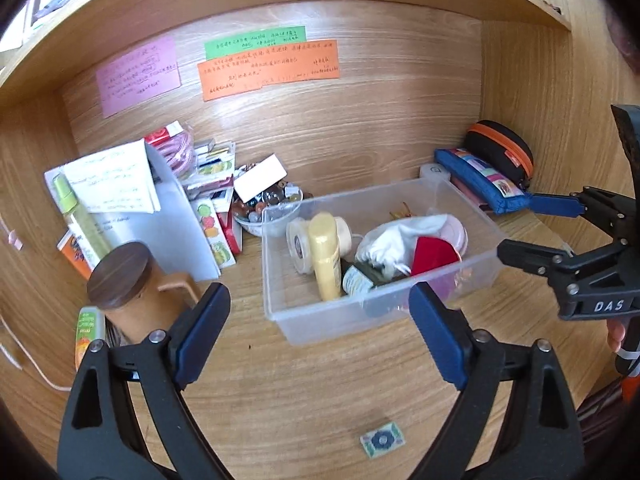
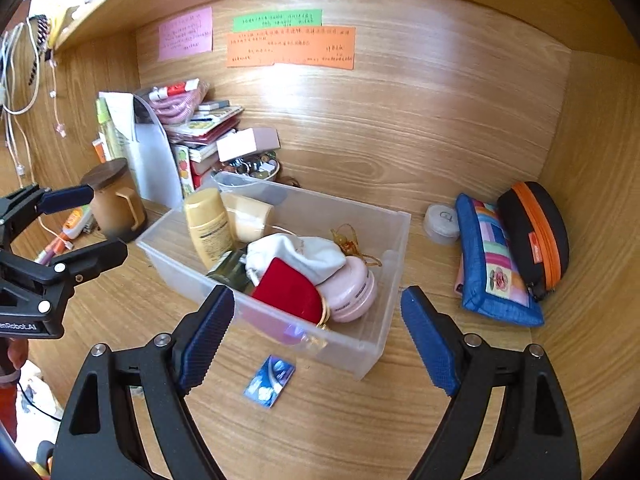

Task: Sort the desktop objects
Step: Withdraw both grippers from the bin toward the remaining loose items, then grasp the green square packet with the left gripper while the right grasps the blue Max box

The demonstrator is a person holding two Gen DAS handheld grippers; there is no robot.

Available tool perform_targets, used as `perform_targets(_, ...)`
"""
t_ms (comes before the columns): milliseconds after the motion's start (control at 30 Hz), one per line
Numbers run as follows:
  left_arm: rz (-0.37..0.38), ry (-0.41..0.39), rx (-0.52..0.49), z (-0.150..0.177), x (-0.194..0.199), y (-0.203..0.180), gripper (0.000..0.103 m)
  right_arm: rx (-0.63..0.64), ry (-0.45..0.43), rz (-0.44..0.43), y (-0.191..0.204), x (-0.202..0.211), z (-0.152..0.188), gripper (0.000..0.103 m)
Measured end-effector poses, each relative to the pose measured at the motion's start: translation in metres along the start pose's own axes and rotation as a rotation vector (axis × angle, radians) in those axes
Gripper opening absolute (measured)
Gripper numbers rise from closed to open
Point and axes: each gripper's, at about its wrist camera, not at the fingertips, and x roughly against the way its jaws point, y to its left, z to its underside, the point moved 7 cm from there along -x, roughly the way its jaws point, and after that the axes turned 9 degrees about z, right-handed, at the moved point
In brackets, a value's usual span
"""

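A clear plastic bin (image 1: 328,320) (image 2: 384,216) stands mid-desk. It holds a yellow bottle (image 1: 325,256) (image 2: 208,228), a tape roll (image 1: 301,249), a white pouch (image 1: 384,242) (image 2: 298,258), a red velvet box (image 1: 434,256) (image 2: 292,290) and a pink round case (image 2: 354,290). A small flat packet (image 1: 382,444) (image 2: 270,380) lies on the desk in front of the bin. My left gripper (image 1: 320,332) (image 2: 106,222) is open and empty, just before the bin. My right gripper (image 2: 318,336) (image 1: 516,226) is open and empty, at the bin's right side.
A brown lidded mug (image 1: 128,292) (image 2: 114,200) stands left of the bin. Behind it are a white file holder (image 1: 176,216), stacked booklets and a bowl of beads (image 1: 272,204). A blue pencil pouch (image 2: 494,264) (image 1: 480,182), black case (image 2: 536,236) and white round box (image 2: 440,220) lie right.
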Motion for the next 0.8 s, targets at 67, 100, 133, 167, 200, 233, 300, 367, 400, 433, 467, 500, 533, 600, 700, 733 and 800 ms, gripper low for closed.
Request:
perform_targets(67,0.004,0.011,0.009,0.012,0.002,0.0,0.092,-0.015,0.002,-0.01,0.001,0.004,0.008,0.083)
perform_targets(100,0.005,0.022,0.016,0.02,0.002,0.001,0.092,-0.018,0.006,-0.016,0.003,0.006,0.014,0.083)
perform_targets(133,0.006,0.03,0.02,0.026,0.001,0.001,0.092,-0.021,0.01,-0.016,0.004,0.006,0.02,0.083)
perform_targets(167,0.009,0.042,0.028,0.034,0.0,0.001,0.092,-0.022,0.018,-0.014,0.005,0.006,0.026,0.083)
perform_targets(200,0.014,0.056,0.034,0.043,-0.001,0.0,0.092,-0.023,0.025,-0.013,0.006,0.005,0.032,0.083)
perform_targets(233,0.016,0.068,0.037,0.051,-0.002,-0.001,0.092,-0.026,0.034,-0.015,0.007,0.004,0.039,0.083)
perform_targets(300,0.018,0.084,0.041,0.065,-0.005,-0.003,0.092,-0.035,0.051,-0.011,0.009,0.001,0.05,0.083)
perform_targets(367,0.03,0.103,0.054,0.078,-0.007,-0.006,0.092,-0.041,0.069,-0.015,0.011,-0.002,0.061,0.083)
perform_targets(400,0.037,0.115,0.062,0.086,-0.008,-0.008,0.092,-0.048,0.082,-0.018,0.012,-0.005,0.068,0.083)
perform_targets(433,0.039,0.12,0.065,0.09,-0.008,-0.008,0.092,-0.053,0.089,-0.018,0.012,-0.007,0.072,0.083)
perform_targets(467,0.035,0.123,0.071,0.095,-0.008,-0.009,0.092,-0.056,0.097,-0.018,0.013,-0.009,0.076,0.083)
perform_targets(500,0.027,0.123,0.077,0.099,-0.007,-0.009,0.091,-0.061,0.106,-0.019,0.014,-0.013,0.081,0.083)
perform_targets(533,0.017,0.12,0.084,0.102,-0.006,-0.009,0.091,-0.065,0.113,-0.019,0.015,-0.015,0.083,0.083)
perform_targets(600,0.01,0.117,0.104,0.108,-0.005,-0.007,0.087,-0.076,0.128,-0.016,0.017,-0.024,0.089,0.083)
perform_targets(700,0.031,0.136,0.118,0.116,-0.005,-0.009,0.082,-0.079,0.143,-0.007,0.02,-0.034,0.094,0.082)
perform_targets(733,0.035,0.143,0.12,0.119,-0.006,-0.01,0.082,-0.08,0.149,-0.013,0.023,-0.038,0.095,0.082)
perform_targets(800,0.036,0.152,0.115,0.123,-0.007,-0.012,0.08,-0.074,0.159,-0.02,0.029,-0.044,0.096,0.082)
